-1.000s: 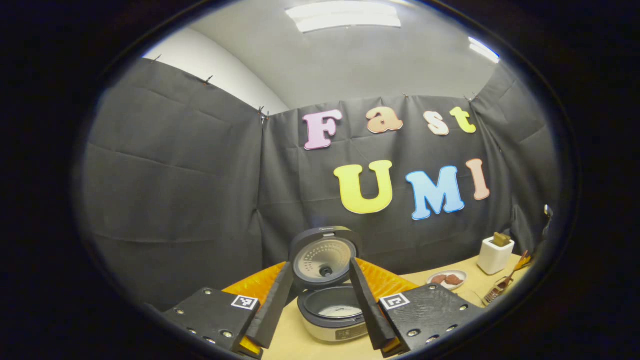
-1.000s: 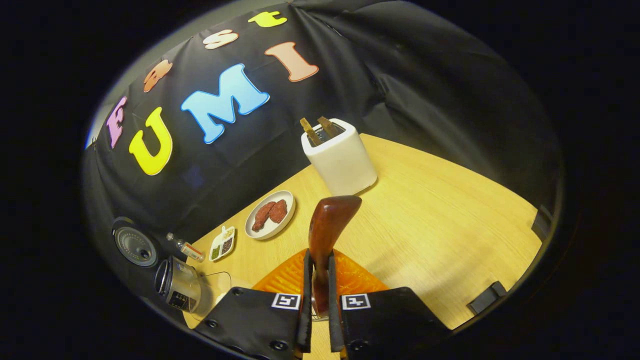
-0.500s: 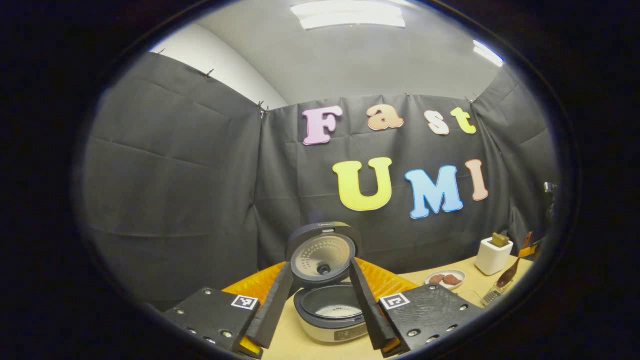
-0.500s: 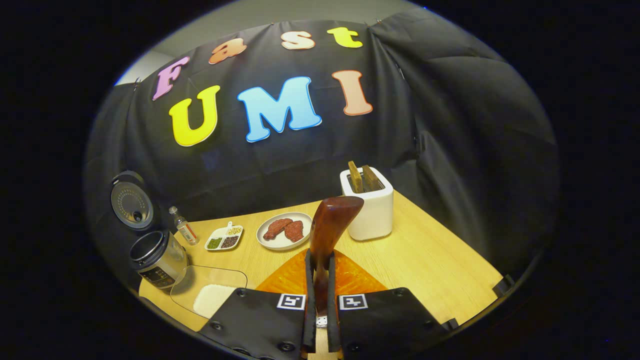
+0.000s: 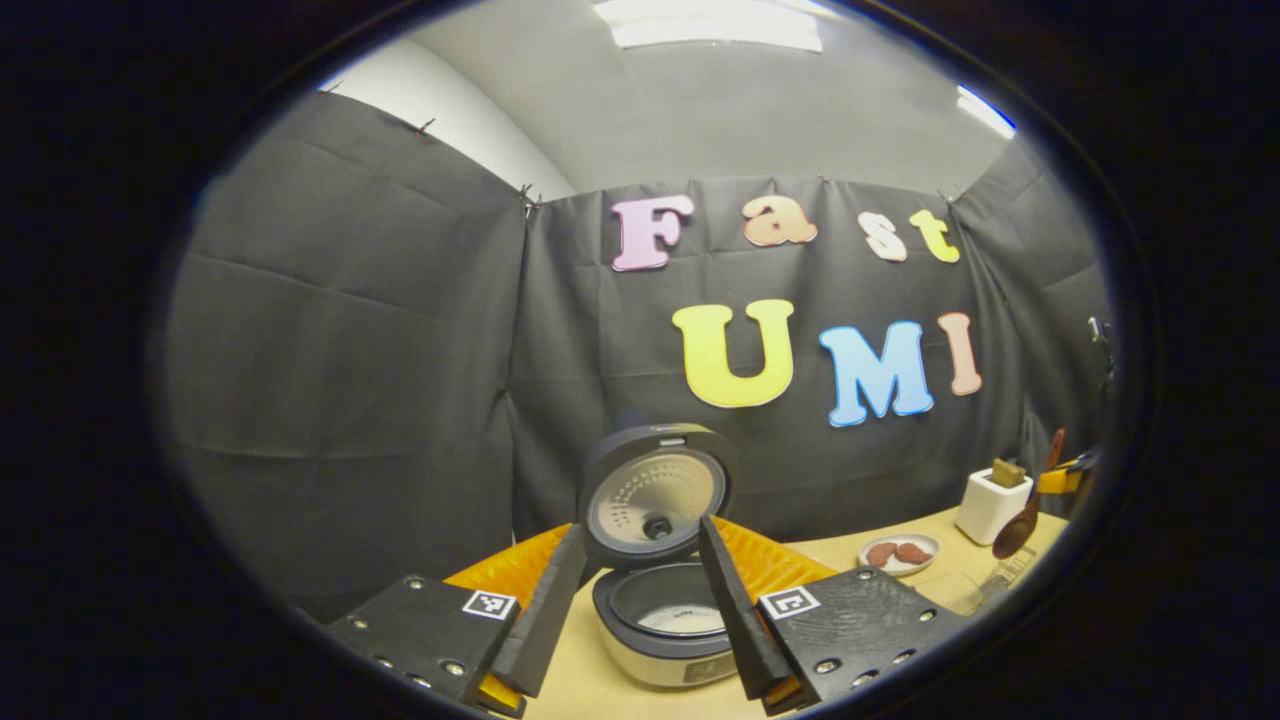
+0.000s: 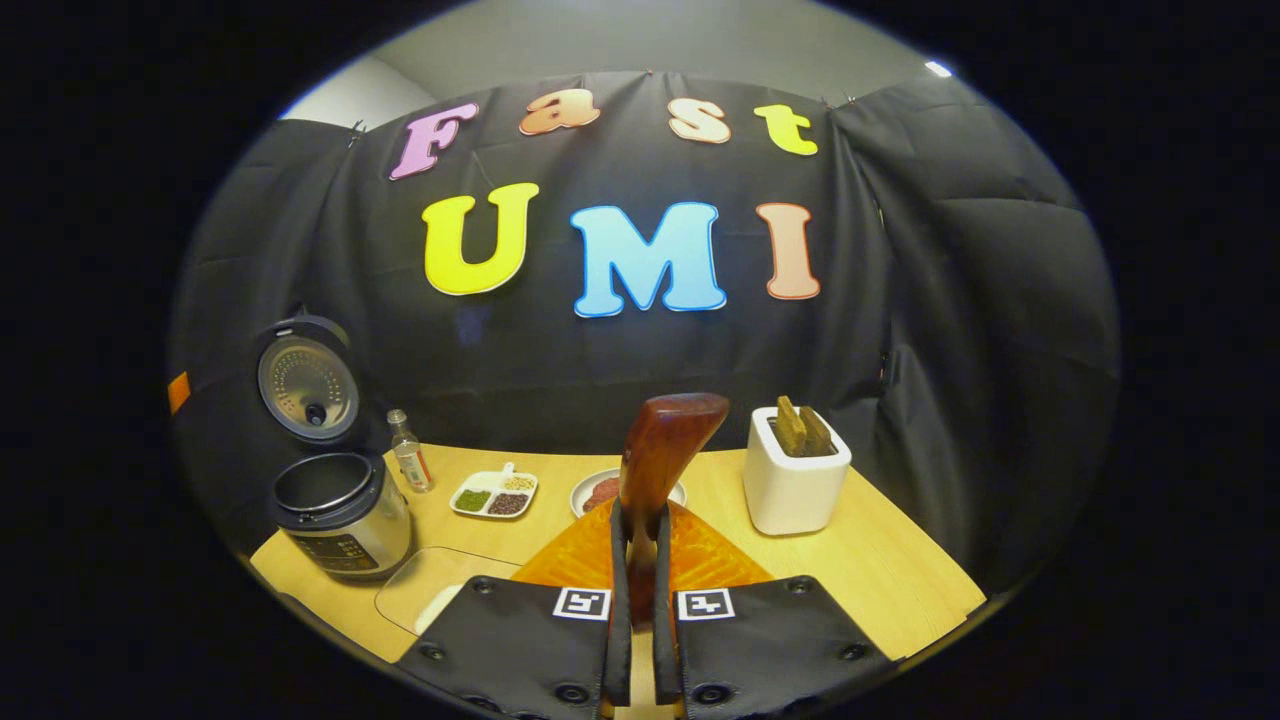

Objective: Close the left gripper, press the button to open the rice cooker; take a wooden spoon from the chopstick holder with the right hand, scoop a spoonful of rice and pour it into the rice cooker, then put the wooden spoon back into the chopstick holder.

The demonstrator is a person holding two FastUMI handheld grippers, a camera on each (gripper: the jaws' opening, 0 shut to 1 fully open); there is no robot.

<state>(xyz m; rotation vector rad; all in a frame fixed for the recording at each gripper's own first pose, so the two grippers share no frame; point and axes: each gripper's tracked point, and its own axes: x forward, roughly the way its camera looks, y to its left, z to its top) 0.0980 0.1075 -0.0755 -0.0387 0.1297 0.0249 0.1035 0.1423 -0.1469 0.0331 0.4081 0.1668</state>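
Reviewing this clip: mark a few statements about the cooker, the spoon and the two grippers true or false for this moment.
1. The rice cooker has its lid shut. False: the lid stands raised.
2. The right gripper is shut on the wooden spoon. True.
3. The left gripper is closed. False: its fingers are spread, framing the cooker.
4. A white holder stands on the table, to the right of the spoon in the right gripper view. True.
5. The plate of meat sits inside the cooker. False: it sits on the table, apart.
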